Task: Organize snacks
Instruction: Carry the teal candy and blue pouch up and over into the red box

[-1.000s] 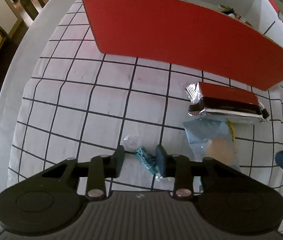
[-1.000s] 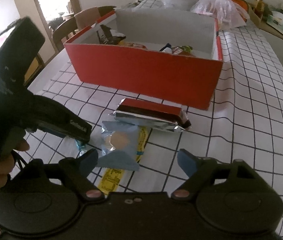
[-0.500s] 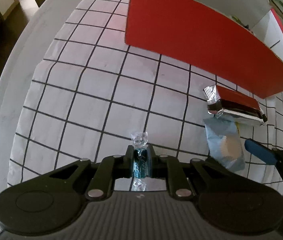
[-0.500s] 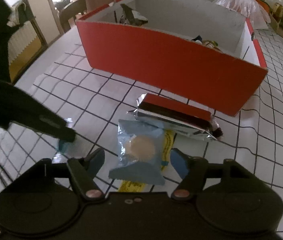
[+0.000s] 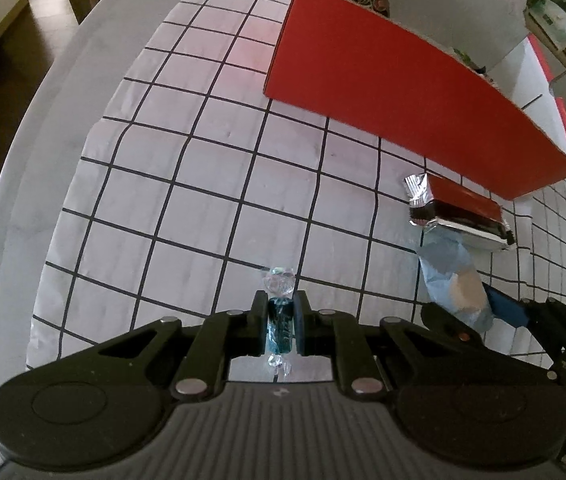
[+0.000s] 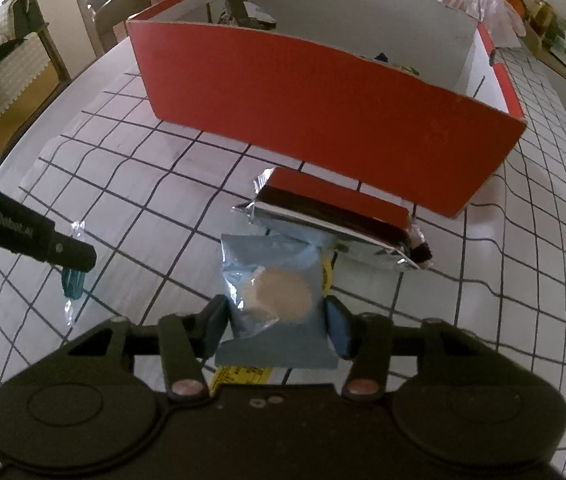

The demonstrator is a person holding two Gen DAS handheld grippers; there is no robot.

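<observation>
The left gripper is clamped on a small teal candy, its clear twisted wrapper ends sticking out above and below the pads. The right gripper has just been closing, with a pale blue cookie pouch between its 2 fingers; the pads stand at the pouch's side edges, and a firm squeeze cannot be made out, so it counts as not yet gripped.

The step in hand looks like a double pickup: candy secured on the left, pouch about to be taken on the right. Next, the right jaws need to finish closing on the pouch, then both loads go up and over the near wall of the red box, which already holds a few snacks.

A foil-wrapped bar lies between the pouch and the box, touching the pouch's far edge and just beside the box wall, so the pouch should lift straight up to avoid dragging it. A yellow strip pokes out from under the pouch.

The checked cloth is bare to the left of the candy, giving the left hand free room, though the table edge curves close on that side. The 2 grippers work near each other, apart but tight.
</observation>
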